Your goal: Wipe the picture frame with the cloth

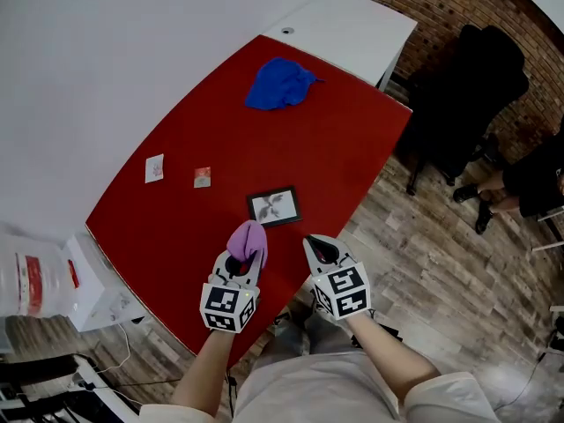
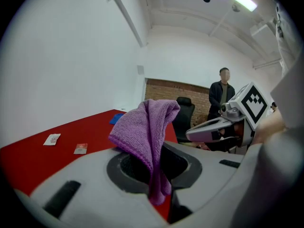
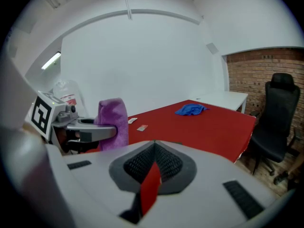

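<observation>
A small black picture frame [image 1: 273, 206] lies flat on the red table [image 1: 220, 130], just ahead of both grippers. My left gripper [image 1: 242, 259] is shut on a purple cloth [image 1: 248, 239], which stands up out of the jaws and folds over [image 2: 147, 127]. It hovers over the table's near edge, a little short of the frame. My right gripper [image 1: 322, 248] is beside it on the right, jaws together with nothing held [image 3: 152, 175]. Neither gripper touches the frame. A blue cloth [image 1: 279, 84] lies crumpled at the table's far end.
Two small cards [image 1: 155, 167] [image 1: 203, 177] lie at the table's left. A white desk [image 1: 352, 25] adjoins the far end, with a black office chair [image 1: 467, 95] to the right. A person [image 2: 222, 91] stands by the brick wall. White equipment [image 1: 35, 280] stands at the left.
</observation>
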`<state>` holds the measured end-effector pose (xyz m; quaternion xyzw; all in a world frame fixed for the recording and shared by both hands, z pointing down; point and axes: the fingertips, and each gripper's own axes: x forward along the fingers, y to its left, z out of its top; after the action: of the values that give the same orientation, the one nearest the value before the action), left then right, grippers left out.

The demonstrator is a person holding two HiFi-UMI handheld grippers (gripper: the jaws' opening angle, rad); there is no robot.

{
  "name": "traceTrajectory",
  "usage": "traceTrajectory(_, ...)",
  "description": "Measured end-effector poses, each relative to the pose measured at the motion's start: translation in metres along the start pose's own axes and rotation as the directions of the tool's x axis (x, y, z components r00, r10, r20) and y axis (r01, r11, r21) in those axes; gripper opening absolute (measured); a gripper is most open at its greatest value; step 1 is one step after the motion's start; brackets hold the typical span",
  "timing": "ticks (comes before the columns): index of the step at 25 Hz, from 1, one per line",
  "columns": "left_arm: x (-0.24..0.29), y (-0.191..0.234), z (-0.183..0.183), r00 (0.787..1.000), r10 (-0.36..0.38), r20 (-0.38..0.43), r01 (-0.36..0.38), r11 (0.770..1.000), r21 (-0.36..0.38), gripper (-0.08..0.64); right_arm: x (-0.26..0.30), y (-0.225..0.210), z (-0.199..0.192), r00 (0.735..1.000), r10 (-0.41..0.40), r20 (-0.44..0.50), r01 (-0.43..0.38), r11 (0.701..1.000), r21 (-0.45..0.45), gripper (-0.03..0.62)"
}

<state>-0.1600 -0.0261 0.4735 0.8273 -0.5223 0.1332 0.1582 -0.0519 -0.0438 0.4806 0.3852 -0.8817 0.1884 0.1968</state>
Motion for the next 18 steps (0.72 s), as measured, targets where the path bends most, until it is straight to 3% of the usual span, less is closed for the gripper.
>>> traceTrajectory(6, 0.047, 0.033, -0.023, 0.994, -0.012, -0.109, 0.028, 0.988, 0.15, 0.064, 0.037, -0.009, -0.012, 1.0, -0.008, -0.011, 0.008, 1.0, -0.007, 0.005)
traceTrajectory(12, 0.095, 0.071, -0.05, 0.965, 0.055, -0.258, 0.052, 0.919, 0.39, 0.064, 0.048, -0.005, -0.029, 0.999, 0.019, -0.035, -0.019, 1.0, 0.009, 0.005)
traceTrajectory(14, 0.112, 0.086, -0.057, 0.945, 0.091, -0.314, 0.079, 0.869, 0.488, 0.064, 0.049, -0.002, -0.036, 0.999, 0.024, -0.045, -0.023, 1.0, 0.017, 0.005)
traceTrajectory(18, 0.144, 0.105, -0.078, 0.886, 0.152, -0.438, 0.212, 0.707, 0.675, 0.064, 0.049, -0.001, -0.042, 0.999, 0.024, -0.046, -0.022, 0.999, 0.037, 0.005)
